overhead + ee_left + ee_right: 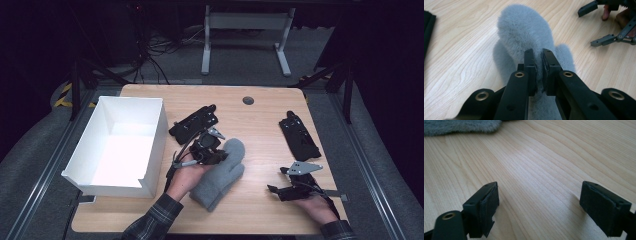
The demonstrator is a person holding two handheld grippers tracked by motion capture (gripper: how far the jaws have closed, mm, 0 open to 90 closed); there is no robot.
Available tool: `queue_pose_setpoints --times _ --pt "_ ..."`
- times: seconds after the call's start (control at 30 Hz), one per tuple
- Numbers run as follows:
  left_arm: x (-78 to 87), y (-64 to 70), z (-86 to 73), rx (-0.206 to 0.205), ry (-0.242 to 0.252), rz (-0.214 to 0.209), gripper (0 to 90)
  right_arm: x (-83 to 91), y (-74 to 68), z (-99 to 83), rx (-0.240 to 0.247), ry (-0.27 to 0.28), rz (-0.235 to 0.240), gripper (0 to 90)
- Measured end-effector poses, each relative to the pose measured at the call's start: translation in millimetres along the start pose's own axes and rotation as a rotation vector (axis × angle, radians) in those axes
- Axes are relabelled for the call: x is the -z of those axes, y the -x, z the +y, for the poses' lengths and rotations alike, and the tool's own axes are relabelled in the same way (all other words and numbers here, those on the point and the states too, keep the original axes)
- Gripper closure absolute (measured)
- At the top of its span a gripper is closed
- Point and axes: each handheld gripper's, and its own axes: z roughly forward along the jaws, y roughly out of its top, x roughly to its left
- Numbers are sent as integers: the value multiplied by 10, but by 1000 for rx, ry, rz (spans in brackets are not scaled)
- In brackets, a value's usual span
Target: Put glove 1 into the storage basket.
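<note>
High view, centre: left gripper was clamped on grey mitten, unlifted; white box empty; right gripper agape.

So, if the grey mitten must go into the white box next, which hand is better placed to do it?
The left. Its tool is already shut on the grey mitten, and the white box stands just beside that hand. The right tool is open over bare table, apart from the mitten and farther from the box.
</note>
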Motion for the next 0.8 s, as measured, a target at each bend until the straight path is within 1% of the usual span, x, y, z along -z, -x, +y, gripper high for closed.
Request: queue_pose_setpoints --times 0.13,0.2,0.3,0.33,0.37,0.4,0.43,0.5,0.53,0.57,0.6,0.63,0.67,0.7,0.77,0.8 --pt "-89 -73 -39 20 -12 -3 809 0 1 0 0 0 0 164" --pt "-136 -98 -50 23 -13 -5 755 0 1 0 0 0 0 164" --pt "-138 -110 -48 12 4 4 576 0 1 0 0 0 0 165" --pt "-123 -114 -45 -1 15 21 519 0 1 0 0 0 0 164" --pt "-114 -118 -44 -2 20 28 447 0 1 0 0 0 0 165" --pt "-99 -134 -43 -5 26 34 394 0 1 0 0 0 0 164" --pt "-94 -147 -44 -14 30 40 290 0 1 0 0 0 0 164" --pt "-99 -156 -50 -15 32 33 206 0 1 0 0 0 0 165" --pt "-107 -167 -53 -15 22 17 176 0 0 0 0 0 0 165" --pt "-156 -164 -63 -28 3 5 156 0 1 0 0 0 0 164" --pt "-187 -156 -69 -37 -6 -1 149 0 1 0 0 0 0 165" --pt "-222 -144 -77 -36 -11 -7 140 0 0 0 0 0 0 164" --pt "-222 -144 -77 -36 -11 -7 137 0 0 0 0 0 0 164" --pt "-260 -136 -84 -45 -26 -13 137 0 0 0 0 0 0 165" --pt "-332 -121 -99 -46 -46 -10 132 0 0 0 0 0 0 164" --pt "-364 -119 -107 -51 -63 -9 124 0 -1 0 -1 0 -1 164"
